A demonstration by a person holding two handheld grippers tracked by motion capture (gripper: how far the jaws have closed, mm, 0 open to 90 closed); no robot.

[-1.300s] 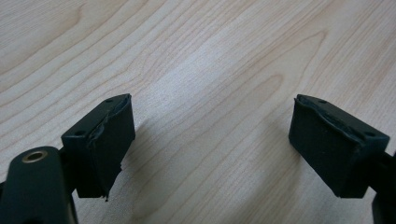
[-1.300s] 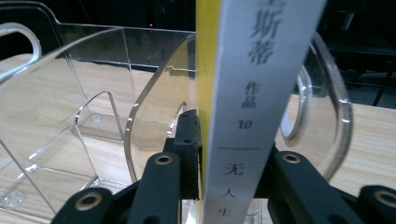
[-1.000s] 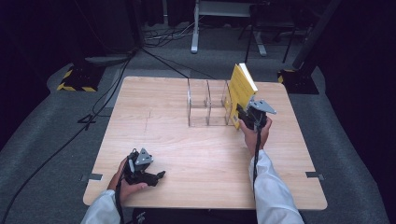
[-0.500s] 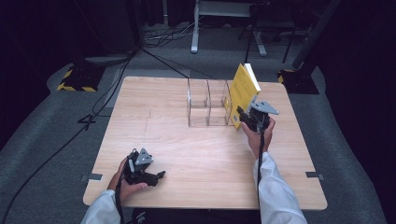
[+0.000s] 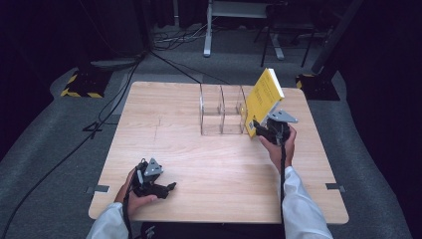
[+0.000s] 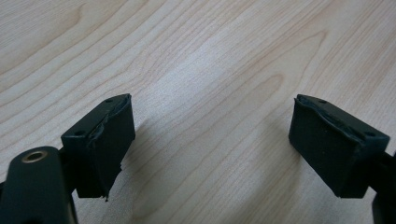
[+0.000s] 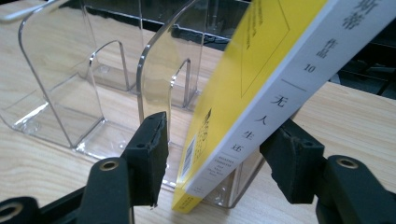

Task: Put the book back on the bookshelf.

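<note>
Yellow book [image 5: 263, 97] standing on its lower corner at the right end of the clear acrylic rack [image 5: 222, 112], long axis tilted, top leaning up and away to the right of the rack, white spine facing the right gripper [image 5: 263, 128]. In the right gripper view, lower end of the book [image 7: 219, 140] resting in or against the rack's [image 7: 60, 93] nearest slot; hard to say whether inside the last divider or just outside it, since clear walls overlap there. Spine lettering legible in that view, too small to read from the high view. Upper end of the book cut off by the frame edge in the right gripper view, whole in the high view.

Right gripper [image 7: 219, 158] released: jaws just been opening, book between them, left pad clearly apart from the yellow cover, right pad close behind the spine with contact not certain. Right hand [image 5: 278, 144] just in front of the rack's right end.

Left gripper [image 5: 152, 181] well apart from the rack, near the front edge of the wooden table [image 5: 199, 164], held in the left hand [image 5: 132, 191]. Left gripper view: jaws [image 6: 205, 140] spread wide over bare wood grain [image 6: 196, 70], nothing between them. Gap between these jaws hard to judge from the high view, small and dark there.

Rack slots to the left of the book empty, dividers upright.
</note>
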